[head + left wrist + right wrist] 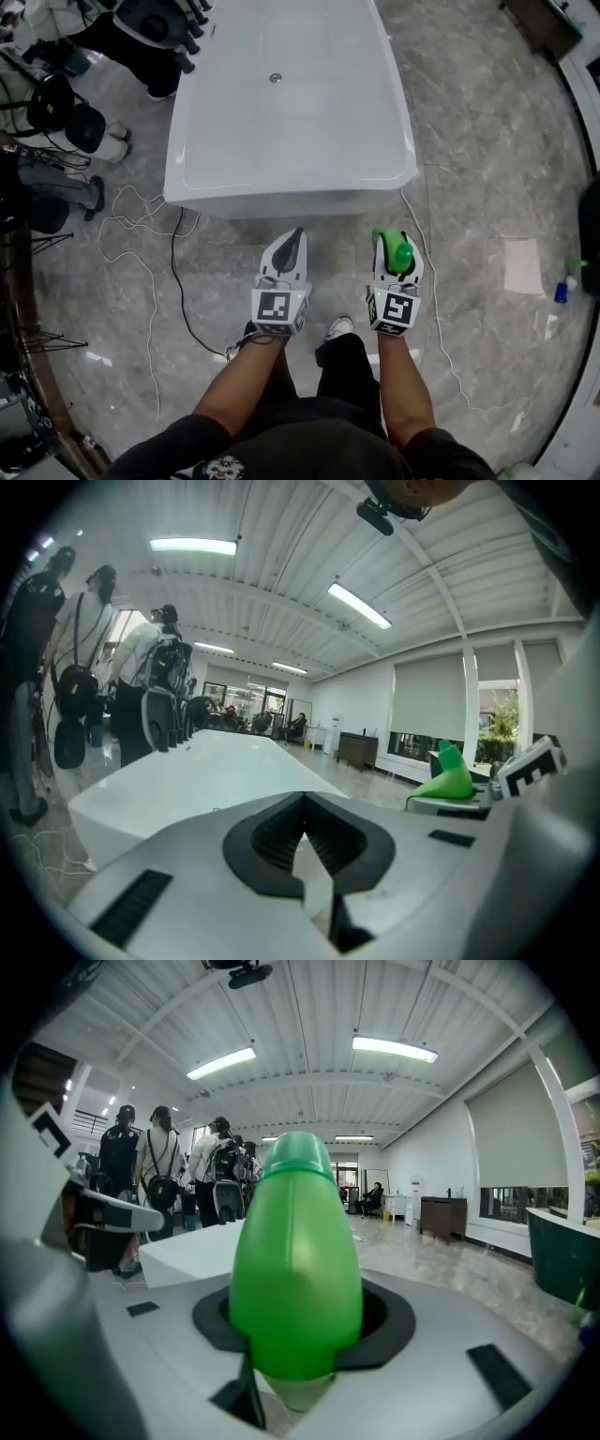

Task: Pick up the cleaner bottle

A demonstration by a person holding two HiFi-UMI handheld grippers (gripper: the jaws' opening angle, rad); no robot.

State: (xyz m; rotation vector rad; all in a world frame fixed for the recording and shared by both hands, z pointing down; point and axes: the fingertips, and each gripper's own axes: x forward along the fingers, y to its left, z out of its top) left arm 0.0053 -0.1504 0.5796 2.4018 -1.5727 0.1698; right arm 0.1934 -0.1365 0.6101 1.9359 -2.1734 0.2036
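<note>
Cleaner bottle (403, 255), green, sits clamped between the jaws of the right gripper (396, 249). In the right gripper view it fills the gap (295, 1260), pads pressing both sides. Its long axis looks roughly upright, crosswise to the jaws, cap on top. It is held clear in the air over the floor, just short of the white tabletop (281, 183). Left gripper (296, 234) is beside it, jaws together on nothing, not needed. Pickup looks done.
</note>
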